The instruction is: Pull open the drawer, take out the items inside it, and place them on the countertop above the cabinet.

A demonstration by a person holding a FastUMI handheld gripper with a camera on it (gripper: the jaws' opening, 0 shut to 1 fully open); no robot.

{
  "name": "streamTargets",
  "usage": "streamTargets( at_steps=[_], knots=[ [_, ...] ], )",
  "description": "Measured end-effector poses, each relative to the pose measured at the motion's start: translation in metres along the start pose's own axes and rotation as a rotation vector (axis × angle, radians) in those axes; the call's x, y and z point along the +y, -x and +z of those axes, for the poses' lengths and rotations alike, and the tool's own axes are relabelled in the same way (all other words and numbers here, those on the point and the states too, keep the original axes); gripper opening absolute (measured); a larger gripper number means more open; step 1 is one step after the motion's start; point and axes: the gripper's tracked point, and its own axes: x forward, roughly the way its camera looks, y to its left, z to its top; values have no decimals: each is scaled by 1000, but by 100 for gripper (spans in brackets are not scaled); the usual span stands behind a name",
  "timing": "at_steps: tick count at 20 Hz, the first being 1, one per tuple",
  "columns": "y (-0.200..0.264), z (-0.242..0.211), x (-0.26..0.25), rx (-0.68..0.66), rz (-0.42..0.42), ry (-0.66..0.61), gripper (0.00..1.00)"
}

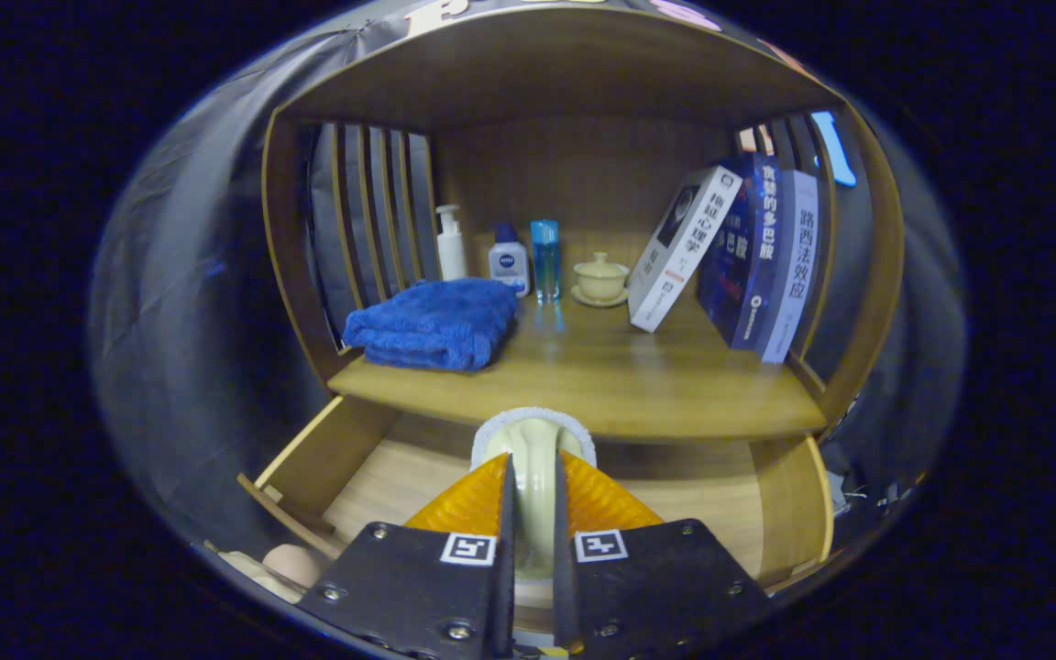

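Note:
My gripper [533, 477] is shut on a cream-coloured brush-like item [533, 449] with a pale handle and a white fuzzy rim at its far end. The handle runs between both fingers. It hangs above the open wooden drawer [345, 458], whose light wood bottom shows on either side of the fingers. Just beyond the item's tip lies the front edge of the wooden countertop [601, 385] inside the cabinet alcove.
On the countertop a folded blue towel [436, 323] lies left. A white pump bottle [450, 244], a small white bottle [509, 260], a blue bottle [544, 260] and a lidded cup [600, 279] stand at the back. Leaning books [739, 261] stand right. Slatted walls close both sides.

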Motion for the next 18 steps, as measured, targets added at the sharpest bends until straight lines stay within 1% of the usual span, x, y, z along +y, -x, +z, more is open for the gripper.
streamTargets(
  at_steps=[4, 9, 14, 18],
  knots=[
    [-14, 20, -1, -26, -24, 4, 17],
    [-47, 33, -1, -29, -44, 5, 17],
    [-76, 38, -6, -18, -66, -4, 17],
    [-91, 40, -8, -10, -78, -2, 17]
  ],
)
